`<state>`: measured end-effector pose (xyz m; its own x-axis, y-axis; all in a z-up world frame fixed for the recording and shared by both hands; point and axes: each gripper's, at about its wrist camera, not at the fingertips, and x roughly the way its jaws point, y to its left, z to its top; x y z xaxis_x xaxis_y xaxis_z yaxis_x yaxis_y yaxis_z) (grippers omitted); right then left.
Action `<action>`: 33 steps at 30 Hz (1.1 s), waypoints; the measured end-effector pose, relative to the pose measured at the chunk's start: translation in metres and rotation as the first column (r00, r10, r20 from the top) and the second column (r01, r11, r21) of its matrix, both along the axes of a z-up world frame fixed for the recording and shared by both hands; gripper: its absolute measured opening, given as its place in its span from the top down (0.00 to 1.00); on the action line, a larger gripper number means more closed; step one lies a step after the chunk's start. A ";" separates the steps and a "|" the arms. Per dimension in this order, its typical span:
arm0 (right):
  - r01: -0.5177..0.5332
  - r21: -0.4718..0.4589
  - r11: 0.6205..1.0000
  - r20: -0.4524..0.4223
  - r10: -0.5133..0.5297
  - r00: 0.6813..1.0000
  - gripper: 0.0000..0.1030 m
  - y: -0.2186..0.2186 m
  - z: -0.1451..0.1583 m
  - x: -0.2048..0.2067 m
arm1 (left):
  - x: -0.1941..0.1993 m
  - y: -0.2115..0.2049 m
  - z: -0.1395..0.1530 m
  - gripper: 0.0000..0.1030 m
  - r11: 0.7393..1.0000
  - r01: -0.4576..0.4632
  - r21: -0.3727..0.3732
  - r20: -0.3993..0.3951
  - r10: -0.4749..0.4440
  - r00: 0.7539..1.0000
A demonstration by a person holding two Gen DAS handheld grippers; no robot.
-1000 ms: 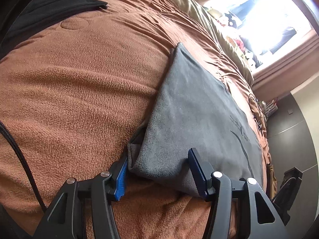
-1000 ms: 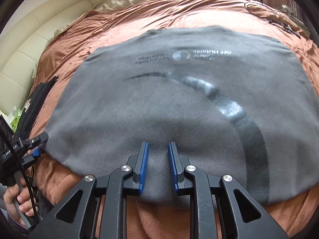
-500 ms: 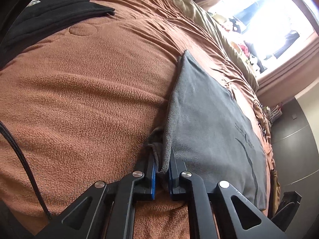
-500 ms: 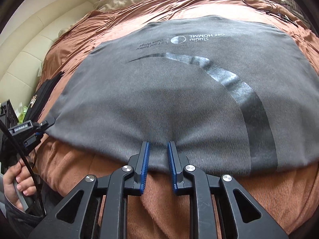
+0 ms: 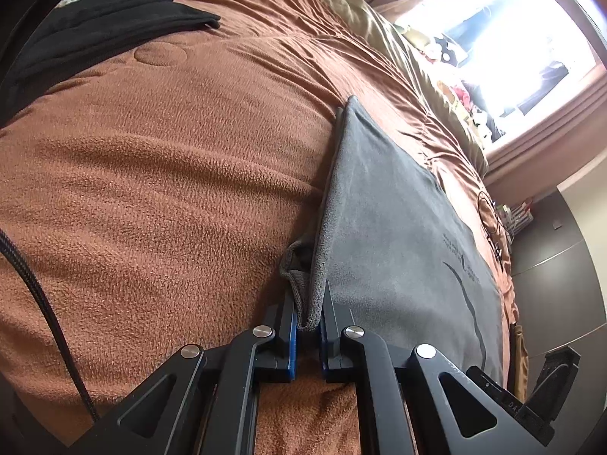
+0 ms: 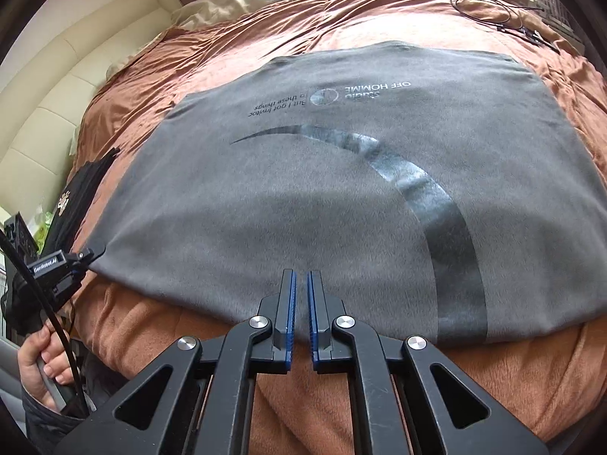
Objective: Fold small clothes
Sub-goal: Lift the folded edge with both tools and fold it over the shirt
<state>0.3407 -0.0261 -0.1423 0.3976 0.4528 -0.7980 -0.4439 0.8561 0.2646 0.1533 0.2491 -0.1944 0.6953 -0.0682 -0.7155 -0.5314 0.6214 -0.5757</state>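
Grey shirt pinched at the bed's near edge
Left gripper [image 5: 308, 322] fingers clamp the grey shirt [image 5: 383, 235] corner; right gripper [image 6: 299, 303] fingers have just narrowed onto its hem.

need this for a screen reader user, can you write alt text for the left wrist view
The left claw is shut on the near corner of a grey t-shirt lying flat on a brown fleece blanket. A folded black garment sits at the far left, and a bright window glares at upper right.

Grey printed T-shirt [image 6: 341, 189], spread flat on brown blanket [image 6: 379, 19]
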 end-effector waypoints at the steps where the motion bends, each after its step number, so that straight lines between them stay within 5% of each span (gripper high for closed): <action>1: 0.000 -0.004 1.000 -0.005 0.000 1.000 0.97 0.003 -0.001 0.003 | -0.001 0.000 -0.001 0.92 1.000 -0.002 -0.003 0.002 0.002 1.000; 33: 0.038 -0.010 0.999 -0.070 -0.039 0.997 1.00 0.070 -0.005 0.177 | -0.019 0.000 -0.008 0.92 0.986 -0.129 -0.103 -0.005 0.129 0.992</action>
<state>0.5176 0.0438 -0.1469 0.3571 0.4309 -0.8287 -0.3911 0.8747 0.2863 0.1346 0.2496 -0.2026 0.7046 -0.0512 -0.7077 -0.6021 0.4847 -0.6345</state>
